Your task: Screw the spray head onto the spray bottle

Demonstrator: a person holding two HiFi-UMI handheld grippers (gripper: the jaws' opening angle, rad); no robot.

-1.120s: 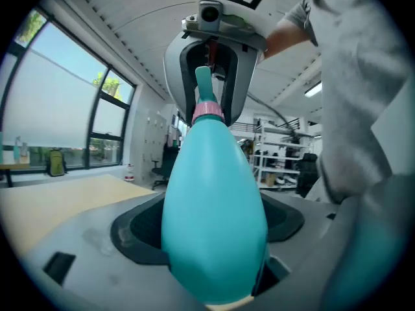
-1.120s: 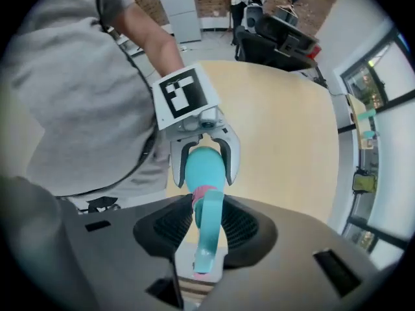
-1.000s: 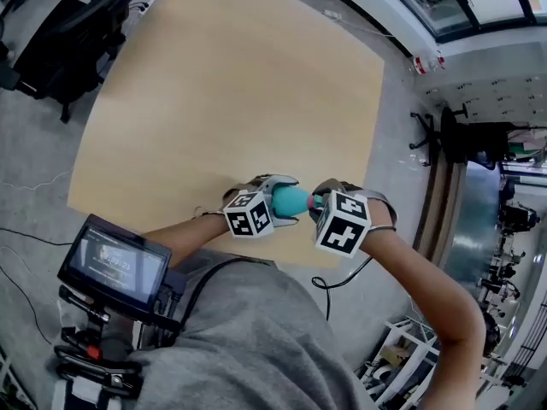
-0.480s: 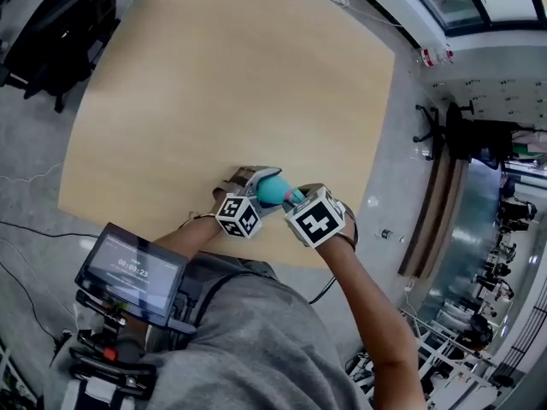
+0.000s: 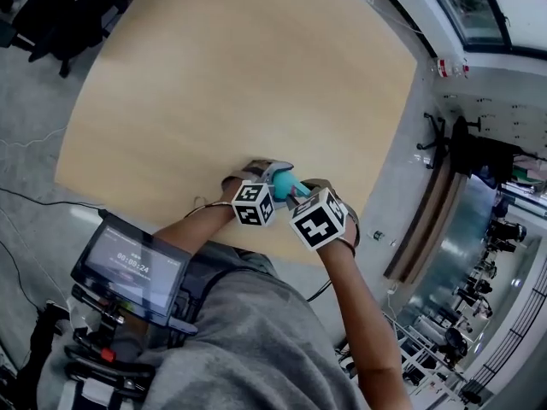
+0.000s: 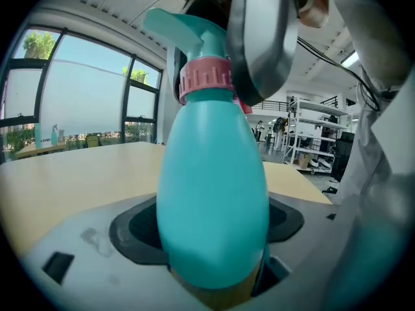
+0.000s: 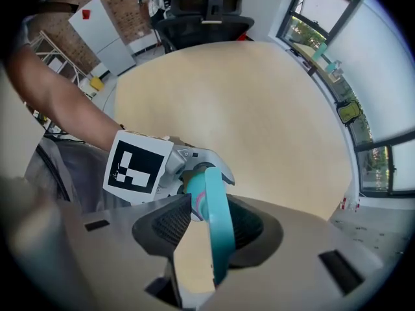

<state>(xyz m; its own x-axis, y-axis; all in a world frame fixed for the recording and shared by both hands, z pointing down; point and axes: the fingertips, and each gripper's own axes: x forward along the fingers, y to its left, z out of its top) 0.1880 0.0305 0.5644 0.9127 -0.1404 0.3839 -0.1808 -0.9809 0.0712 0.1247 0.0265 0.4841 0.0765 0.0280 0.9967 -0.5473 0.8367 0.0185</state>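
Head view showed the pale wooden table (image 5: 214,101) filling the upper frame, and both grippers met at its near edge, just below centre. The left gripper (image 5: 272,174) had its jaws spread wide and clamped round the body of the teal spray bottle (image 5: 285,184), which stood roughly upright. The right gripper (image 5: 299,197) pointed down from above. Its jaws were half closed about the spray head (image 6: 185,28), apparently pinching it near the pink collar (image 6: 204,80).
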